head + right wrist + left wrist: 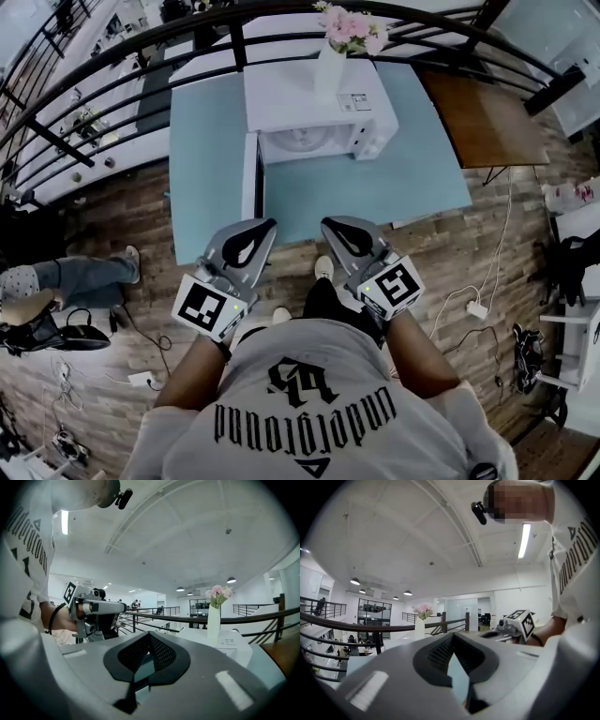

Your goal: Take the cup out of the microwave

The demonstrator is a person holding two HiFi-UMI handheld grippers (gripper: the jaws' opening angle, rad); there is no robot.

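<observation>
The left gripper is clenched on nothing, at 7 o'clock from the microwave, whose door stands open. Inside, only a pale round shape shows; the cup cannot be made out. It is probably light, stiff, slick and breakable, so pinch its wall near the rim. The right gripper, at 5 o'clock, is likewise clenched and empty.

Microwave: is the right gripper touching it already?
Apart. The head view shows a bare strip of the blue table between the right gripper and the microwave, with its fingers pointing toward the microwave.
</observation>
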